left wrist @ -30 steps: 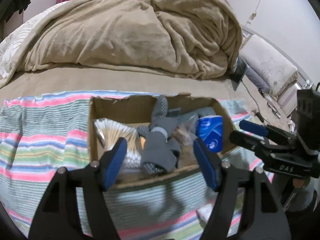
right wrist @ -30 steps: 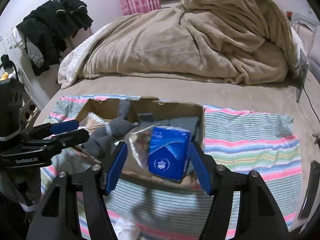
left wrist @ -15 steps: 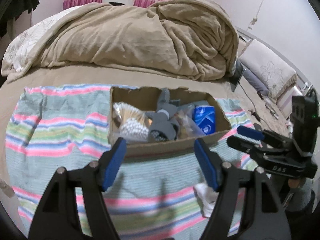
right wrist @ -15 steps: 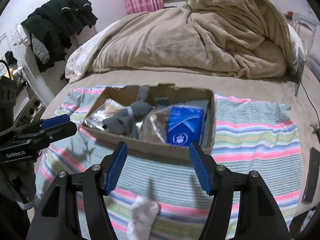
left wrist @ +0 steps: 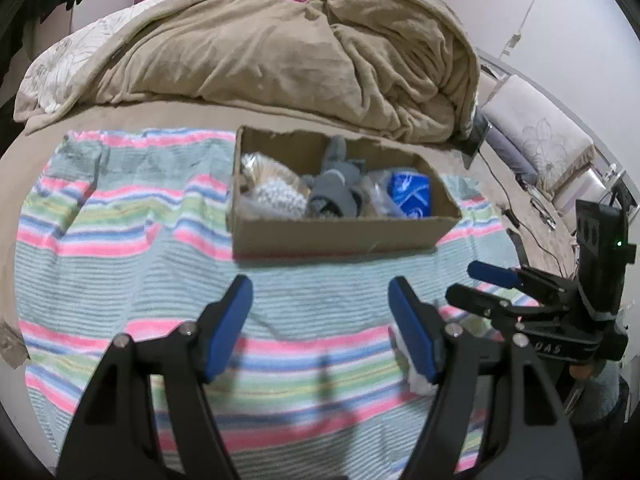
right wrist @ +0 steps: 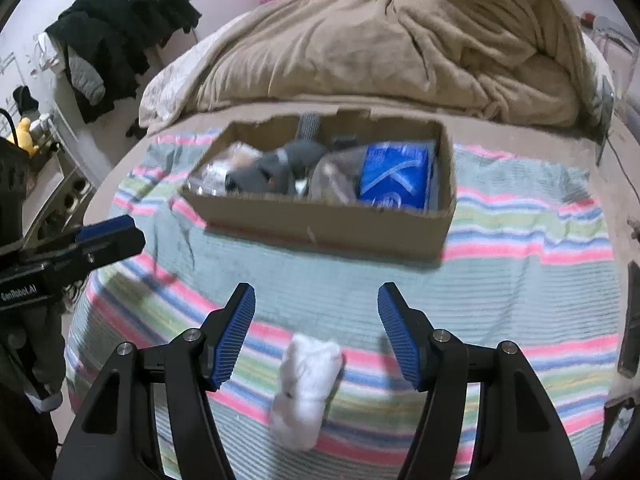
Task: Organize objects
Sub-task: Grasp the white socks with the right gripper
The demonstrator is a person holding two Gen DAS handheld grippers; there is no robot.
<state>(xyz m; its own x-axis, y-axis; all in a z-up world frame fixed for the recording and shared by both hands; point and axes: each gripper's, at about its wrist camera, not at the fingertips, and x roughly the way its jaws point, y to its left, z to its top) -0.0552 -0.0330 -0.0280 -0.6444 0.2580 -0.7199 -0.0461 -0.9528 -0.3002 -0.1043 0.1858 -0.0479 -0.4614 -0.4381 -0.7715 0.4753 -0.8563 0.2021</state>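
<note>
A cardboard box [left wrist: 340, 234] [right wrist: 320, 226] stands on a striped towel [left wrist: 120, 248] [right wrist: 520, 280] on the bed. It holds grey socks [left wrist: 332, 192] [right wrist: 280, 164], a blue tissue pack [left wrist: 412, 194] [right wrist: 396, 178], a clear bag [right wrist: 332, 178] and a packet of cotton swabs [left wrist: 272, 188]. A white sock [right wrist: 306, 388] lies on the towel between my right fingers, below them; in the left view it [left wrist: 420, 386] is half hidden behind my right finger. My left gripper [left wrist: 320, 328] and right gripper [right wrist: 316, 328] are open and empty, well short of the box.
A heaped beige blanket [left wrist: 300, 48] [right wrist: 420, 40] fills the bed behind the box. Dark clothes [right wrist: 120, 36] hang at the left. A pillow [left wrist: 536, 136] and cables [left wrist: 520, 208] lie at the right, a dark flat object [right wrist: 632, 316] at the towel's right edge.
Both grippers have pulled back from the box toward the near edge of the towel. The box now looks smaller and the white sock has come into view under the right gripper.
</note>
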